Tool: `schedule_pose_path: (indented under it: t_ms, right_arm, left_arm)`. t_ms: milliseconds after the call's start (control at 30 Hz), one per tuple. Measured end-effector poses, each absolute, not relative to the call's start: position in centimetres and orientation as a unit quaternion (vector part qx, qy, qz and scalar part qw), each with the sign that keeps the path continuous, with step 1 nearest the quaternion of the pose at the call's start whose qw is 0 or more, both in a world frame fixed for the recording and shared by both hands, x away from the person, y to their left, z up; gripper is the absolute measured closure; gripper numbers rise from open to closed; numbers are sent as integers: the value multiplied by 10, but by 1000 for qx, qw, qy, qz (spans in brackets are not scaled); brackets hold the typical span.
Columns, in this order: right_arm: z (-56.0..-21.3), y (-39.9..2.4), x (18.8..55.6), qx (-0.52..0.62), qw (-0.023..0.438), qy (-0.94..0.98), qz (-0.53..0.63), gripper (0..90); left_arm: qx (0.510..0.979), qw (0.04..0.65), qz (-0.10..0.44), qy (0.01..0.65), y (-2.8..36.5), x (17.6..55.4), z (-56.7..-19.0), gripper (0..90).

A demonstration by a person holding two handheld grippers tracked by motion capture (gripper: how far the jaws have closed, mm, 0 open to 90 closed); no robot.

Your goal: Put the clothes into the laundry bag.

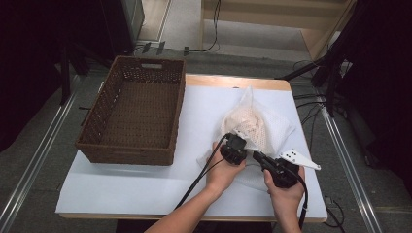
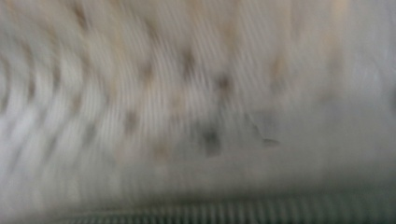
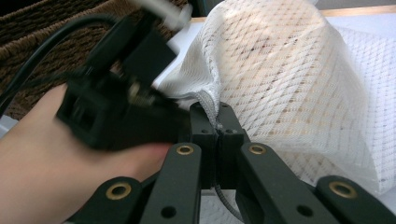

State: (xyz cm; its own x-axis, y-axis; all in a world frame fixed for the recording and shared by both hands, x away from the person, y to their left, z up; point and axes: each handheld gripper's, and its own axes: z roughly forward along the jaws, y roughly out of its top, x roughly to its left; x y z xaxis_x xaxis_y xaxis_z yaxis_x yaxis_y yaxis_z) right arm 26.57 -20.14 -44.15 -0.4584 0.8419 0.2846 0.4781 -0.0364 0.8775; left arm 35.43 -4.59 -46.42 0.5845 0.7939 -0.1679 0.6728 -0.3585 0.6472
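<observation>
A white mesh bag (image 1: 265, 124) with a pale peach cloth inside lies on the right part of the white table (image 1: 145, 187). My right gripper (image 1: 256, 156) reaches it from the near side. In the right gripper view this gripper (image 3: 218, 128) is shut on the bag's thick seamed edge (image 3: 208, 100). My left gripper (image 1: 241, 141) sits just left of it, pushed against the bag's near side. Its jaws are hidden in the mesh and appear shut. The left gripper view is a blur of mesh (image 2: 187, 93) pressed close to the camera.
A brown woven basket (image 1: 126, 153) with nothing in it stands on the left half of the table, reaching past its far edge. Both forearms enter from the near edge. Black stands and cables crowd the floor to the right.
</observation>
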Motion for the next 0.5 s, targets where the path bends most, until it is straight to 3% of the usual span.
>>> schedule_pose_path:
  t_ms: [200,367,500]
  right_arm:
    - [-448,-201,266,495,184,678,511,899]
    - [-460,-200,269,499,186,689,492,899]
    - [-461,-200,270,501,186,689,490,899]
  left_arm:
    - [765,407,79,492,-36,368,-464,855]
    - [800,405,72,437,-18,343,-458,605]
    - [793,434,87,418,22,310,-446,577]
